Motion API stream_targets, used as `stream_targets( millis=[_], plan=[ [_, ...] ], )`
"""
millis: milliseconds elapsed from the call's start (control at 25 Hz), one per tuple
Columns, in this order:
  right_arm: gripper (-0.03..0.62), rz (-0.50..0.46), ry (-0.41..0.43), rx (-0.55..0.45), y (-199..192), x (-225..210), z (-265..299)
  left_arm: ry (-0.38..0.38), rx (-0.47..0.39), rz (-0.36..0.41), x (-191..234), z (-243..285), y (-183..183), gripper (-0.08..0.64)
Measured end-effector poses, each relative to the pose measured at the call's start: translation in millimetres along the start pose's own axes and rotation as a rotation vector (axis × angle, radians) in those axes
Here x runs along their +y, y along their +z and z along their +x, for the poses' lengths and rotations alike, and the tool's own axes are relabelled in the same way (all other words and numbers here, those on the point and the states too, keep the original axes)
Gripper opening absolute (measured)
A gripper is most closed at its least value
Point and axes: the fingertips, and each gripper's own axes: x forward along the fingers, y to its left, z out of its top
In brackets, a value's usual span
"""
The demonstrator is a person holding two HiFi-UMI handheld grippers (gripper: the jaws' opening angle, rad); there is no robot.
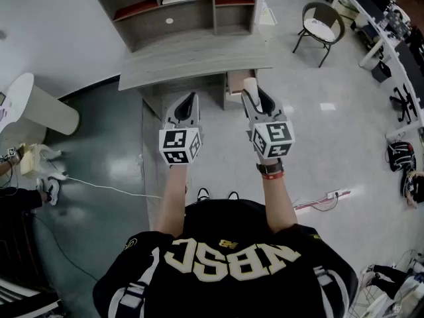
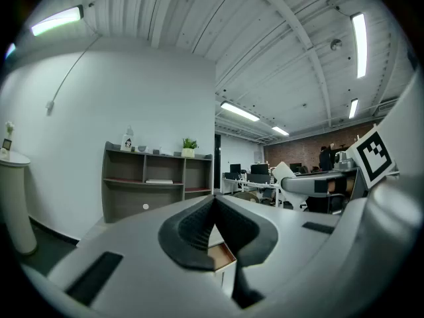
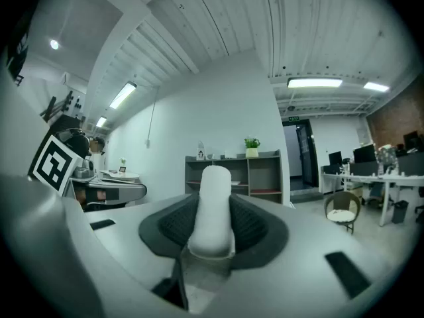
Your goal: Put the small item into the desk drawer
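A small white rounded item (image 1: 251, 85) (image 3: 213, 207) stands upright between the pads of my right gripper (image 1: 254, 91) (image 3: 213, 224), which is shut on it and held level. Just beyond it the wooden desk drawer (image 1: 234, 85) (image 2: 222, 257) hangs open under the grey desk (image 1: 192, 61); the item's tip is at the drawer's near edge in the head view. My left gripper (image 1: 191, 99) (image 2: 213, 207) points level at the desk to the left of the drawer, its jaws shut together with nothing between them.
A grey shelf unit (image 1: 172, 8) (image 3: 248, 174) stands behind the desk. A round chair (image 1: 321, 25) is at the right, a white round table (image 1: 33, 101) at the left. A cable (image 1: 106, 187) runs over the floor near the person's feet.
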Motion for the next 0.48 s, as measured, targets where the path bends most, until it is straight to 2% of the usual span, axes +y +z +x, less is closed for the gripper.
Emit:
stream_targets(
  millis=[280,480],
  plan=[
    [0.149,0.012,0.007,-0.015,-0.6,-7.1,-7.1,0.005,-0.014,0.0,-13.2,0.5,1.0,0.008],
    [0.153,0.016,0.07,-0.056,3.6,-3.1,-17.8,0.023,-0.022,-0.002,-25.6,-4.5,2.8,0.008]
  ],
)
